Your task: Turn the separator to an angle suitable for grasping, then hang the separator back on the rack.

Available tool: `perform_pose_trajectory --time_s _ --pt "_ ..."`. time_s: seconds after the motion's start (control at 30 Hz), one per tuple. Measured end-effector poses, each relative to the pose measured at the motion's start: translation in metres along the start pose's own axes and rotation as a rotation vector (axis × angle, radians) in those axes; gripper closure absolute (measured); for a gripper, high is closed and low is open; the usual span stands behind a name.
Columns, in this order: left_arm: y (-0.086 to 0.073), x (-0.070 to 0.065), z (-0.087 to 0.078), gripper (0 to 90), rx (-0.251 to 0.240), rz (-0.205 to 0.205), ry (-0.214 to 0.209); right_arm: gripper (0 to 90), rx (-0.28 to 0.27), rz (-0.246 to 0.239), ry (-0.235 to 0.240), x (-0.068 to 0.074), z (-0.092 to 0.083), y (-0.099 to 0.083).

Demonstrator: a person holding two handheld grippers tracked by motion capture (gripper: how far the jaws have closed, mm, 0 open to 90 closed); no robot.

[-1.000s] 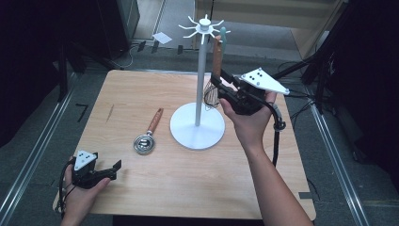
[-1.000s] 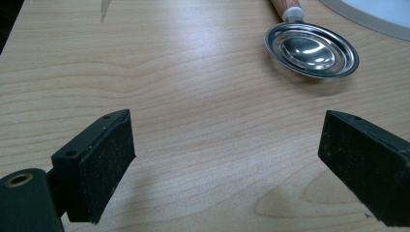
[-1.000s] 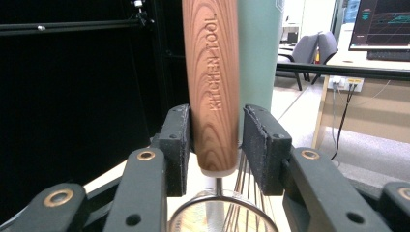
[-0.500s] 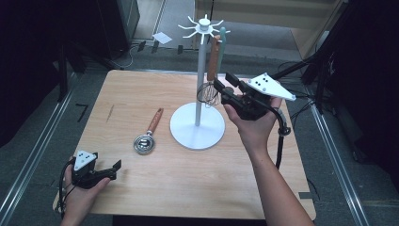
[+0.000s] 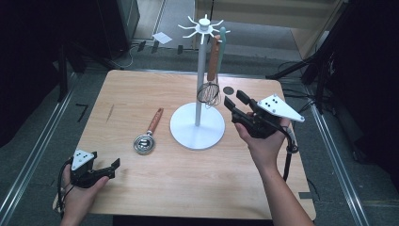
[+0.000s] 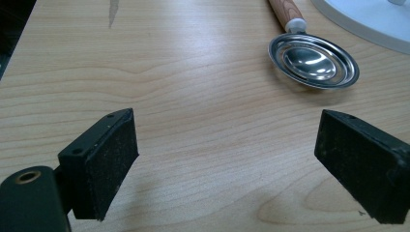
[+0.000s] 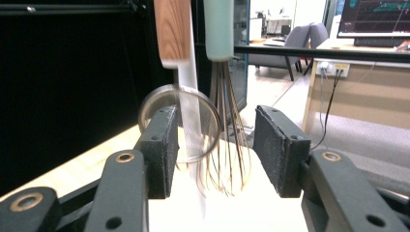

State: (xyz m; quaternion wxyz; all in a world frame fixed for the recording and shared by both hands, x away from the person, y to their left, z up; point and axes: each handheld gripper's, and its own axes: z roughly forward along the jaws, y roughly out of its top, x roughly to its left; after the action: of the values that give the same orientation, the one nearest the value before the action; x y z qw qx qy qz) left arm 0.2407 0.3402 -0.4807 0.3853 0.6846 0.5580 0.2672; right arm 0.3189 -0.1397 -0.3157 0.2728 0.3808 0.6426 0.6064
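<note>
A white utensil stand (image 5: 202,70) rises from a round base (image 5: 188,134) on the wooden table (image 5: 197,188). From its hooks hang a wooden-handled round strainer (image 5: 214,59) (image 7: 176,121) and a teal-handled whisk (image 5: 222,40) (image 7: 227,145). A wooden-handled metal ladle (image 5: 147,136) (image 6: 313,60) lies left of the base. My right gripper (image 5: 234,98) (image 7: 215,121) is open just right of the hanging pair. Its jaws have just been opening and nothing is gripped between them. My left gripper (image 5: 113,167) (image 6: 225,145) rests open near the front left corner, short of the ladle.
The stand's base (image 6: 372,19) lies beyond the ladle in the left gripper view. Bare tabletop stretches along the front edge between my two hands. Metal rails (image 5: 33,160) run beside the table, and dark equipment stands at the back left.
My right gripper has drawn back to the right and lower, away from the hanging utensils, with its jaws wider apart. The left hand has stayed put.
</note>
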Motion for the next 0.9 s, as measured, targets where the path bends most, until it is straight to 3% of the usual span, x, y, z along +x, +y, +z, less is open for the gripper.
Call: perform_pose_trajectory --time_s 0.2,0.5,0.67,0.9 --pt "0.005 -0.007 0.001 15.4 -0.017 -0.006 -0.01 52.2 0.028 0.003 -0.005 -0.004 -0.006 -0.022" --pt "0.018 -0.025 0.009 30.4 -0.046 -0.015 -0.07 52.3 0.075 0.041 0.029 0.009 0.0 -0.059" --pt "0.024 -0.033 0.019 41.4 -0.028 -0.006 -0.108 52.8 0.117 0.042 0.037 0.015 0.009 -0.076" --pt "0.029 -0.032 0.032 55.2 0.005 -0.024 -0.115 53.8 0.145 0.039 0.051 0.023 0.017 -0.086"
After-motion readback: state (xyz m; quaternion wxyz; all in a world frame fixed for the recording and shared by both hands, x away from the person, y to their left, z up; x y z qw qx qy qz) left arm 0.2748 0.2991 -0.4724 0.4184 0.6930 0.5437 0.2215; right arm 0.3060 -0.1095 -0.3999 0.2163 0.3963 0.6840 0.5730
